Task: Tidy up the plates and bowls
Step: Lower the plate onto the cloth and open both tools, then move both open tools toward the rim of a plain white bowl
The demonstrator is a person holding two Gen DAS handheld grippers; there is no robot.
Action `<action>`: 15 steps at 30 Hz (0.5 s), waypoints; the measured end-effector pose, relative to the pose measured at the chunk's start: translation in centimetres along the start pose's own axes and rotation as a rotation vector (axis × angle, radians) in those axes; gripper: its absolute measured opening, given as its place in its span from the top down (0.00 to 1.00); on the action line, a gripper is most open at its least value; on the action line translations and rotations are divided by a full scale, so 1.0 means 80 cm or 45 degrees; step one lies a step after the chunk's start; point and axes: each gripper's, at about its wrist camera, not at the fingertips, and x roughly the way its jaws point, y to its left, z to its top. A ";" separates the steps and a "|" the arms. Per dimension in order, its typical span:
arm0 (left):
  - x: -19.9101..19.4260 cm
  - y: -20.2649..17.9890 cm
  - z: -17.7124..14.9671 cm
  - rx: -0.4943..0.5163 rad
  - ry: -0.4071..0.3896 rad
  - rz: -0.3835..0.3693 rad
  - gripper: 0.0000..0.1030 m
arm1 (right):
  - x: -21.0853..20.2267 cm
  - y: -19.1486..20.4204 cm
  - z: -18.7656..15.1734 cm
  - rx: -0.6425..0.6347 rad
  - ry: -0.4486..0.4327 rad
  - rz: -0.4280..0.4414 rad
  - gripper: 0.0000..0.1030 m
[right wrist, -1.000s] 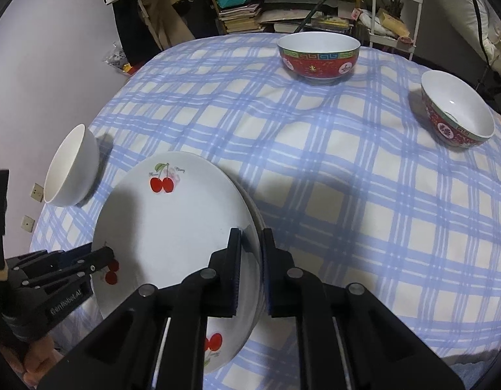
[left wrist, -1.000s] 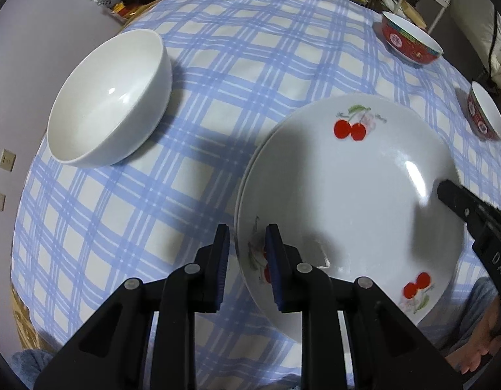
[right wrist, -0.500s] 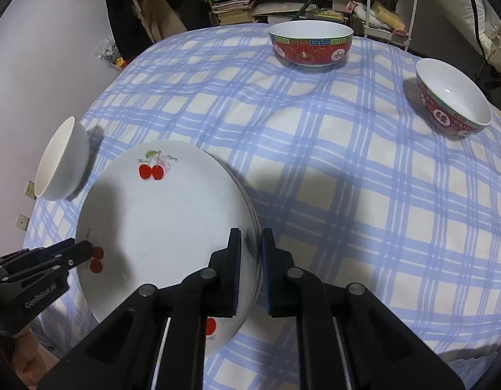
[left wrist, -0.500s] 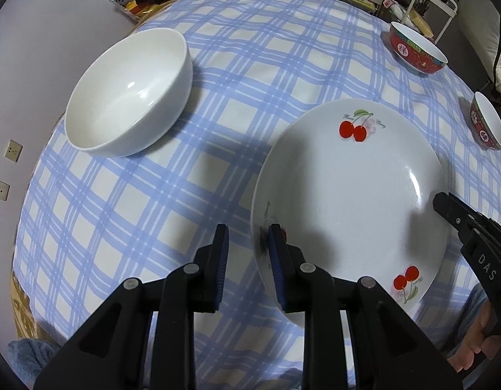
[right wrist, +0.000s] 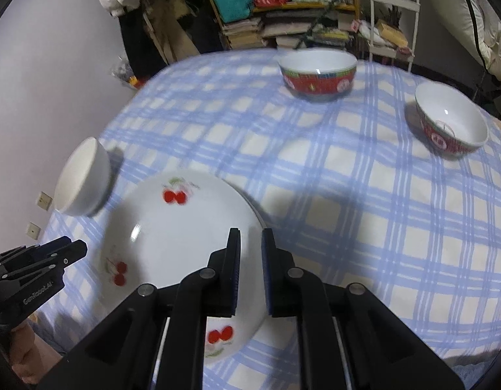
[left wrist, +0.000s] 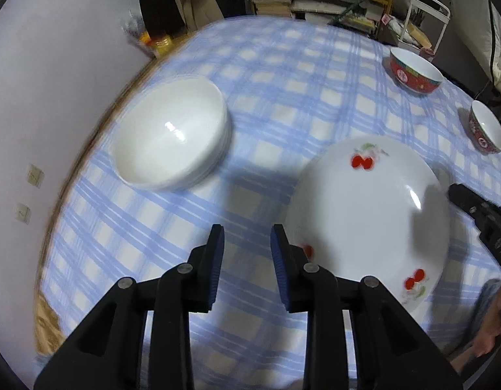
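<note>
The right gripper (right wrist: 250, 247) is clamped on the near rim of the cherry plate (right wrist: 185, 237), one pad above and one below, probably to steady or shift it on the checked tablecloth (right wrist: 348, 195); a second rim seems to peek out beneath, though blur makes that uncertain. The left gripper (left wrist: 247, 243) has just been opening and stands apart with nothing between its jaws, the plate's edge just beside its right pad. The white bowl (left wrist: 172, 136) lies ahead and left of it. Two red bowls, one (right wrist: 318, 71) at the far edge, another (right wrist: 450, 123) to the right, sit well apart.
</note>
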 end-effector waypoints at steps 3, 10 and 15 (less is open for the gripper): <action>-0.021 0.015 0.005 0.022 -0.097 0.103 0.53 | -0.007 0.007 0.007 -0.018 -0.044 0.035 0.81; -0.052 0.046 0.015 0.014 -0.179 0.145 0.23 | -0.004 0.031 0.023 -0.070 -0.029 0.088 0.51; -0.059 0.067 0.025 -0.017 -0.187 0.177 0.19 | -0.011 0.056 0.035 -0.115 -0.042 0.131 0.23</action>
